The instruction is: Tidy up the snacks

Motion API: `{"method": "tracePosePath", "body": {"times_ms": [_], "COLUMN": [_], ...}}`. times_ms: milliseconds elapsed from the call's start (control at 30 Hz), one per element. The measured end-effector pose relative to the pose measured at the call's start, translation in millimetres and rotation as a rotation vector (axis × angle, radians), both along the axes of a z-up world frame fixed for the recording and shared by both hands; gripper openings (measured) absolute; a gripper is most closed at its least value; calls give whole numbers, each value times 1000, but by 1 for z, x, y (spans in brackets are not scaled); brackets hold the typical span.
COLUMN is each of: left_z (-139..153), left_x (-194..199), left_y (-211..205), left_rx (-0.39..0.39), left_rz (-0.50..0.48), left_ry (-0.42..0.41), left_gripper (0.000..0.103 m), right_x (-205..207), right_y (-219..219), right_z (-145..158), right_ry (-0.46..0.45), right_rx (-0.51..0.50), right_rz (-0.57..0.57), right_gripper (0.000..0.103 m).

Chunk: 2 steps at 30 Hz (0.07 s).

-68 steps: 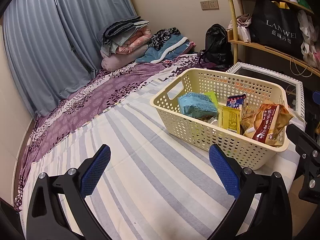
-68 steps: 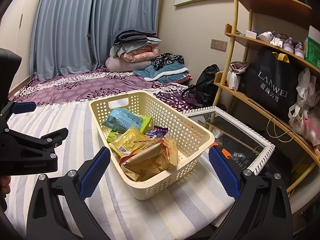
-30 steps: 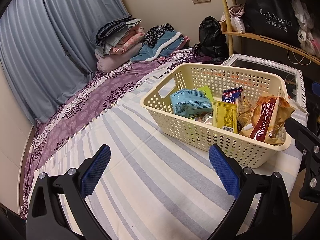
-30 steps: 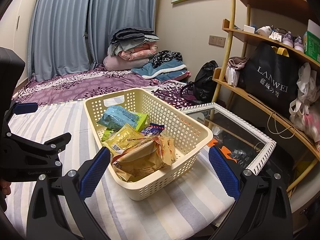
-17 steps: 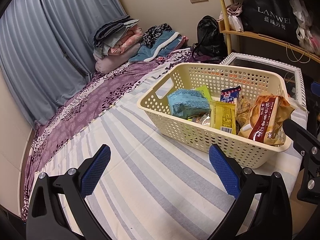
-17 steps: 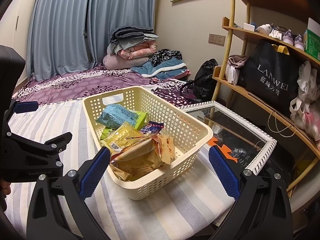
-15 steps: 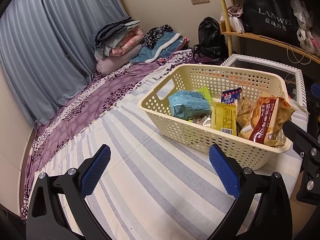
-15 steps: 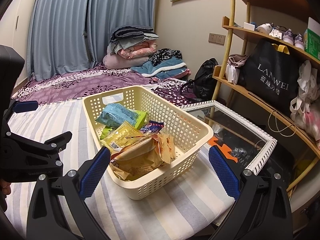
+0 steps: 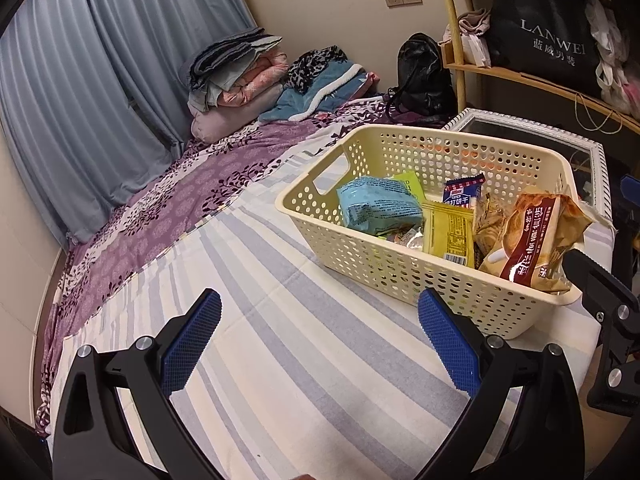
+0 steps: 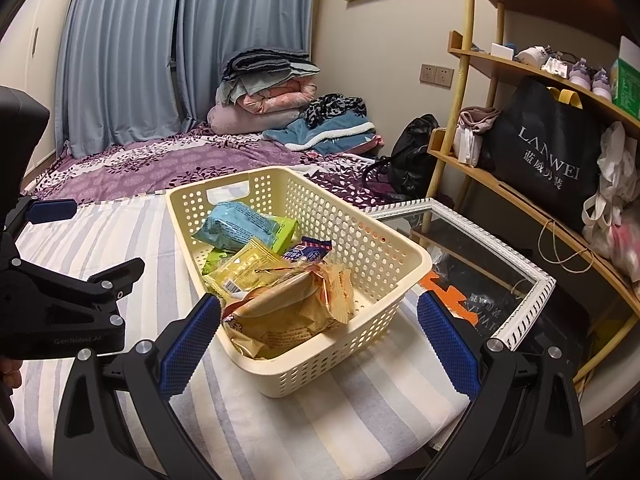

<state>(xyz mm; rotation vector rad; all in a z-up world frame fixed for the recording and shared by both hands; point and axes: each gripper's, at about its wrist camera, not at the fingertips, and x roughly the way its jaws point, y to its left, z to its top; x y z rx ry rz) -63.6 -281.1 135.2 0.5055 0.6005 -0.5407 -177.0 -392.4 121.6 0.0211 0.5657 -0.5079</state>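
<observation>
A cream perforated basket [image 10: 372, 268] sits on a bed covered by a striped sheet [image 9: 280, 352], close to the bed's corner, its far long side running along the mattress edge. Inside lie several snack packets: a blue bag [image 9: 376, 206] at the handle end, a green packet [image 10: 286, 232] beside it, a yellow packet [image 9: 450, 236] in the middle, a small red-and-blue biscuit packet [image 9: 462, 196], and a large brown bread bag [image 9: 532, 240] propped against the near end wall, rising above the rim.

The left tool [image 9: 318, 342] hovers over bare striped sheet, its blue-padded fingers spread wide and holding nothing, with open bedding to its left and ahead. The right tool [image 10: 318, 334] is also spread wide and empty, hovering at the basket's near end, the brown bag between its fingers in view.

Beyond the bed edge, a white-framed mirror [image 10: 516, 264] lies flat just beside the basket, below wooden shelves [image 10: 500, 178]. A purple floral blanket [image 9: 168, 216] covers the far bed.
</observation>
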Motion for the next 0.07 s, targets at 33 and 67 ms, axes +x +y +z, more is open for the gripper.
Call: {"method": "tracePosePath", "body": {"times_ms": [33,67], "left_z": [0,0], "left_x": [0,1], "left_y": [1,2], "left_rx": [-2,-3], "left_rz": [1,2], "left_ry": [1,0], "left_gripper": [100,100], "right_x": [0,0], "right_y": [1,1], "right_z": [0,0], "right_ry": [0,0], "right_rx": [0,0], "right_rz": [1,1], "right_gripper": [98,98]}}
